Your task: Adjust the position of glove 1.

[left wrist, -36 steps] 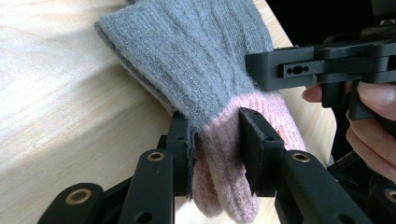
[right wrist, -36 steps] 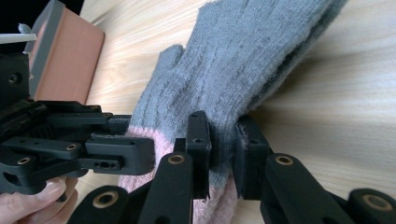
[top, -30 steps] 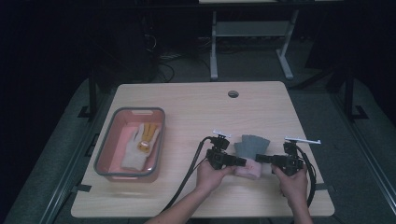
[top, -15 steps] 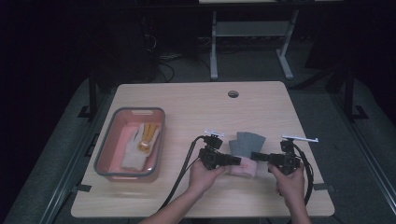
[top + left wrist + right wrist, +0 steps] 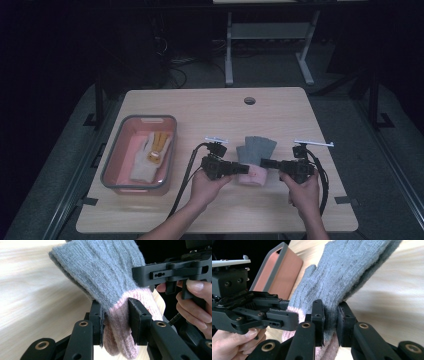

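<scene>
— Holding a knitted glove [image 5: 255, 161] between both tools near my edge of the table [image 5: 280, 107]. My left gripper [image 5: 239, 168] is clamped on its pink cuff, my right gripper [image 5: 266, 163] on the grey knit just above.

— How does it look?

— Grey over the hand and fingers, pale pink at the cuff, soft and fuzzy. In the left gripper view the cuff [image 5: 122, 322] bunches between the jaws; the grey part fans away from me, towards the table's far side.

— Anything around it?

— A grey-rimmed pink bin [image 5: 120, 145] sits well apart on the left, with a pale glove [image 5: 142, 162] and an orange-patterned one [image 5: 159, 146] inside. Farther off, a round hole [image 5: 249, 100] near the far edge. Nothing lies between glove and bin.
</scene>
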A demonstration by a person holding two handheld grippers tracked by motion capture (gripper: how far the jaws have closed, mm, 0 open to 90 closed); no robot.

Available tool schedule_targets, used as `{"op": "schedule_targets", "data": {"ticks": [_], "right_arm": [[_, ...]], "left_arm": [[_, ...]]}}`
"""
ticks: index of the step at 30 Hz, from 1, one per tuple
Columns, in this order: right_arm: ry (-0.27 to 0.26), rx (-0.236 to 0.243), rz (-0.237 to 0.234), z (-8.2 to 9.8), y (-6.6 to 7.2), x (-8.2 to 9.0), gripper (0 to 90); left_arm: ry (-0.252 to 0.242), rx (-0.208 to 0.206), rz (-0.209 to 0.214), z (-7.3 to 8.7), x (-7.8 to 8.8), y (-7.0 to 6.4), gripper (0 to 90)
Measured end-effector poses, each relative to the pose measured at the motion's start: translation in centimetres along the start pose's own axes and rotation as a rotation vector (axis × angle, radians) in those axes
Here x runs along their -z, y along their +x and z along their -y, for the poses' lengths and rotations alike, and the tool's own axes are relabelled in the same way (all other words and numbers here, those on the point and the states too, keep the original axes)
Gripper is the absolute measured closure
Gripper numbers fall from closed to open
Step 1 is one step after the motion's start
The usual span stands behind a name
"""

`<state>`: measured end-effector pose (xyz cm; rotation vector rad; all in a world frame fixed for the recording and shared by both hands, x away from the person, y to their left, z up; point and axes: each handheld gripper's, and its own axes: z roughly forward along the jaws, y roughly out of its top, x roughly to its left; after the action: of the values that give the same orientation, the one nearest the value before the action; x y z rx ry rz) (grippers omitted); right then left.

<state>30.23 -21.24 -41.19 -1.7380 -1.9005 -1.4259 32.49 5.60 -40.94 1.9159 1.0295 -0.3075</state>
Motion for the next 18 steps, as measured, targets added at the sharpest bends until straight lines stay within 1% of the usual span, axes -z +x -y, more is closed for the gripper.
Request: {"op": "schedule_targets", "data": {"ticks": [4,5,6,7,11,12,14,18], "right_arm": [[0.005,0.019,-0.016,-0.4,0.9,-0.6,78.3],[0.006,0.016,-0.020,-0.5,1.1,-0.7,78.3],[0.008,0.026,-0.021,-0.6,1.4,-0.8,78.3],[0.008,0.025,-0.028,-0.7,1.6,-1.0,78.3],[0.011,0.041,-0.033,-1.2,2.5,-1.3,78.3],[0.011,0.052,-0.033,-1.3,2.7,-1.5,78.3],[0.015,0.059,-0.035,-1.5,3.2,-1.7,78.3],[0.024,0.063,-0.047,-1.9,3.9,-2.1,78.2]], "left_arm": [[-0.013,-0.008,-0.007,-0.1,1.2,0.2,67.0],[-0.013,-0.011,-0.009,-0.1,1.6,0.3,67.0],[-0.017,-0.010,-0.008,-0.1,1.9,0.4,67.1],[-0.023,-0.006,-0.008,-0.1,2.1,0.4,67.1],[-0.035,-0.013,-0.001,-0.2,3.1,0.8,67.5],[-0.039,-0.013,0.000,-0.2,3.3,0.9,67.5],[-0.049,-0.005,0.003,-0.2,3.8,1.0,67.5],[-0.059,-0.006,0.001,-0.3,4.8,1.3,67.5]]}}
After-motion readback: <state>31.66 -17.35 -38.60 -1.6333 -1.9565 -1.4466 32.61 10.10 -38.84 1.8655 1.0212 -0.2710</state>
